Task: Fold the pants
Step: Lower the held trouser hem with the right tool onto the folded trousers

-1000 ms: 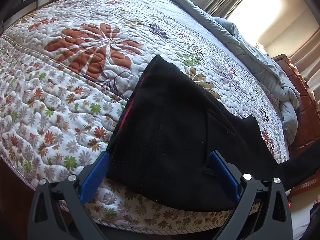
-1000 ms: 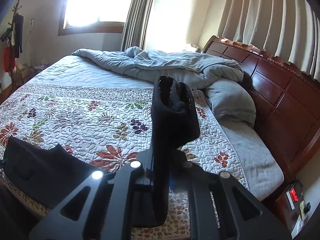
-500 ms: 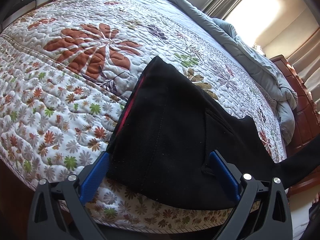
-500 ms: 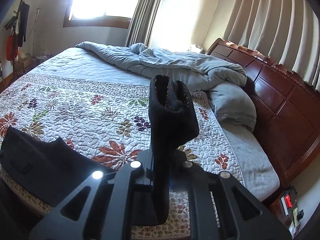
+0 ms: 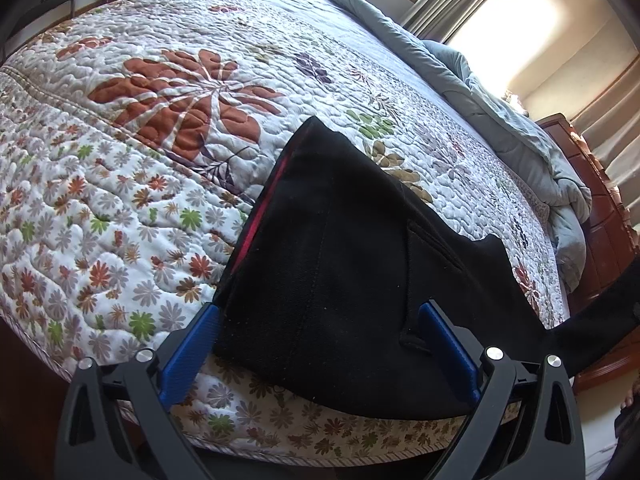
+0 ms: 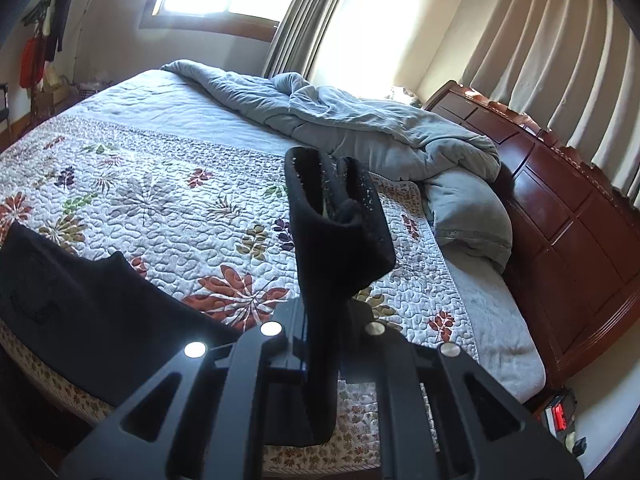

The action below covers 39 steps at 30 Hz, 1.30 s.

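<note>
Pants (image 5: pixel 344 264) lie on the quilt (image 5: pixel 160 152) at the bed's near edge, between the 2 parted fingers of the left gripper (image 5: pixel 320 344). Rumpled duvet (image 6: pixel 360 128) at 12 o'clock in the right wrist view; headboard (image 6: pixel 568 216) at 3 o'clock. Pant leg end (image 6: pixel 340 216) stands upright in the right gripper (image 6: pixel 320 360).

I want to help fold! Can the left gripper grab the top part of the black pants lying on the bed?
Probably yes. The left gripper is open, with the pants lying flat on the quilt right between its blue fingers. Nothing blocks it.
</note>
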### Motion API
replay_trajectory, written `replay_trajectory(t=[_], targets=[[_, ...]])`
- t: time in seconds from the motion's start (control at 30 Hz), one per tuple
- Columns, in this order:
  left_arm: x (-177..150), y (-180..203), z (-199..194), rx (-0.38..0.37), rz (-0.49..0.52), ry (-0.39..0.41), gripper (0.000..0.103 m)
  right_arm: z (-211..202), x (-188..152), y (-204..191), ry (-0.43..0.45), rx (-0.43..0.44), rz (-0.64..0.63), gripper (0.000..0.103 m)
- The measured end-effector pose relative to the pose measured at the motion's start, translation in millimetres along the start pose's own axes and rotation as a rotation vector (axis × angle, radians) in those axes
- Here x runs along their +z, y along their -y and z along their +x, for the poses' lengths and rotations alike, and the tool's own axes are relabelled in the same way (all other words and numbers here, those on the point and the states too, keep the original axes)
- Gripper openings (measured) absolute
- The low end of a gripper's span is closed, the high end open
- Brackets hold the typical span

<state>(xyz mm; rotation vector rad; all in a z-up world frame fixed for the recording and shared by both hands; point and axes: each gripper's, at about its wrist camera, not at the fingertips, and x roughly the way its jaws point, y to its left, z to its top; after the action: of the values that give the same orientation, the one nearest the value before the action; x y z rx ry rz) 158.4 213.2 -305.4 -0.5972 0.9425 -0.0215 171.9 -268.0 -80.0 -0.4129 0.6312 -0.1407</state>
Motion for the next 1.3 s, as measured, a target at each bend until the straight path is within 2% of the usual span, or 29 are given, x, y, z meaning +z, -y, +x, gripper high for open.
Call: replay_trajectory(t=[0.4, 0.9, 1.3], targets=[[-3, 0, -6, -0.016, -0.007, 0.011, 0.099, 22, -8, -54, -0.042, -0.028, -0.178, 0.009], [-6, -4, -11, -0.044, -0.023, 0.023, 0.099, 36, -19, -123, -0.064, -0.017, -0.354, 0.009], [-7, -5, -15, -0.061, -0.041, 0.023, 0.099, 49, -33, -161, -0.087, -0.013, -0.444, 0.009]])
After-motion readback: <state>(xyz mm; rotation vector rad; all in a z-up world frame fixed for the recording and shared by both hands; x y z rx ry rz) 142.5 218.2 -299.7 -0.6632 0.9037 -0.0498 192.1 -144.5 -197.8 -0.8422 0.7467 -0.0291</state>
